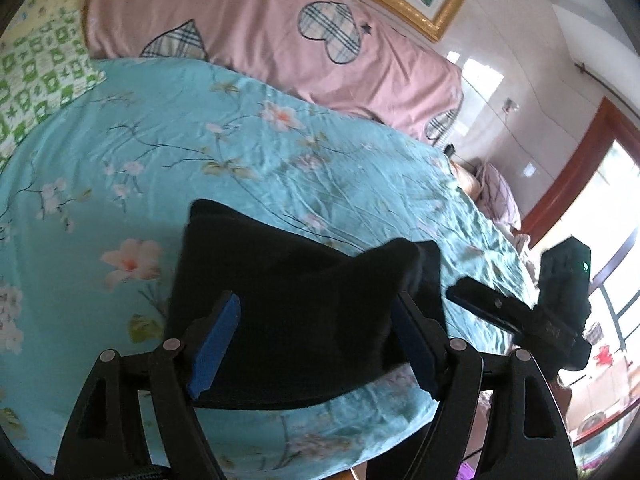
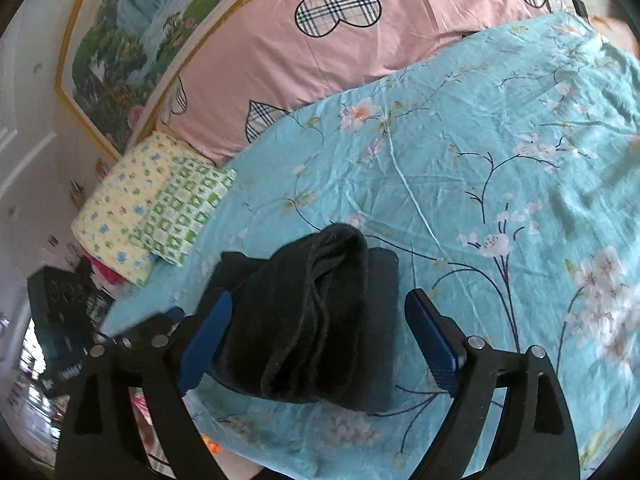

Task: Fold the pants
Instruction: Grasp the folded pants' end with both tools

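The black pants (image 1: 288,300) lie folded in a compact bundle on the light blue floral bedspread (image 1: 200,152). In the right wrist view the pants (image 2: 312,320) show as a thick folded stack with its rolled edge upward. My left gripper (image 1: 316,340) is open, its blue pads on either side of the bundle, just above it. My right gripper (image 2: 320,340) is open too, straddling the bundle from the other side. The right gripper also shows in the left wrist view (image 1: 520,312), at the right of the pants.
A pink pillow with plaid hearts (image 1: 260,28) lies along the head of the bed. A green and yellow folded quilt (image 2: 152,208) sits at the bed's corner. A framed landscape picture (image 2: 132,40) hangs on the wall. The bed edge runs close below the pants.
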Action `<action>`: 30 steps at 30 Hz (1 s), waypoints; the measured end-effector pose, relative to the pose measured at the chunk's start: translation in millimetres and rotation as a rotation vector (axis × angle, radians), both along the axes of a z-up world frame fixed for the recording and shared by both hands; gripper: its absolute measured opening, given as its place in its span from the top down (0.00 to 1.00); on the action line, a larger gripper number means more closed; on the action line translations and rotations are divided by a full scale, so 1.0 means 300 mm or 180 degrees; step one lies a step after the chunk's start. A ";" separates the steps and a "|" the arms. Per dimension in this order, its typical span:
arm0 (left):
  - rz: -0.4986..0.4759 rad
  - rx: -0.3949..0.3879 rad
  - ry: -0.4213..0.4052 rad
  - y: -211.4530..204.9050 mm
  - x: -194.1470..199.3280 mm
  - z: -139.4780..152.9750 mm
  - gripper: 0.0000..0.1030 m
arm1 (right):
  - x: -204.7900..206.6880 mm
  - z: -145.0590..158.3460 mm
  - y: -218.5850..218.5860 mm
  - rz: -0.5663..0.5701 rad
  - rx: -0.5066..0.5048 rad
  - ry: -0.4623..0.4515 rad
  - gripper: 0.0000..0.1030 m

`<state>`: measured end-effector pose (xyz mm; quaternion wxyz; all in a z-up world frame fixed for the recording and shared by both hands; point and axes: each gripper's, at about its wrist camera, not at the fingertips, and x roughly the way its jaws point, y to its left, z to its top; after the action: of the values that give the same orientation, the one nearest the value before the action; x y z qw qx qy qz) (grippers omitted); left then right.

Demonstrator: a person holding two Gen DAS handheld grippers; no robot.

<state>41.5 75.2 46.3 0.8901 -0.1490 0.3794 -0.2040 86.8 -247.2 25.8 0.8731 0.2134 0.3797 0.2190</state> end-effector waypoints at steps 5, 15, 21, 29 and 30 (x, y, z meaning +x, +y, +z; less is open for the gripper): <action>0.0105 0.0008 0.0029 0.050 0.024 -0.015 0.23 | -0.020 -0.012 0.010 -0.0005 -0.0025 0.0045 0.09; 0.0168 0.0012 0.0181 0.092 0.090 -0.075 0.23 | -0.021 -0.051 0.030 0.0003 -0.0042 0.0210 0.09; 0.0196 0.0030 0.0304 0.093 0.135 -0.117 0.23 | -0.006 -0.074 0.042 0.0017 -0.0053 0.0270 0.09; 0.0184 -0.0027 0.0439 0.096 0.183 -0.165 0.23 | 0.018 -0.115 0.049 0.0045 0.0014 0.0349 0.09; 0.0186 -0.0036 0.0457 0.097 0.190 -0.171 0.23 | 0.023 -0.121 0.049 0.0049 0.0009 0.0360 0.09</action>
<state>98.4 104.4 -5.0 0.8653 -0.1793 0.4366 -0.1689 93.5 -232.5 -10.6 0.8483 0.2238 0.4297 0.2138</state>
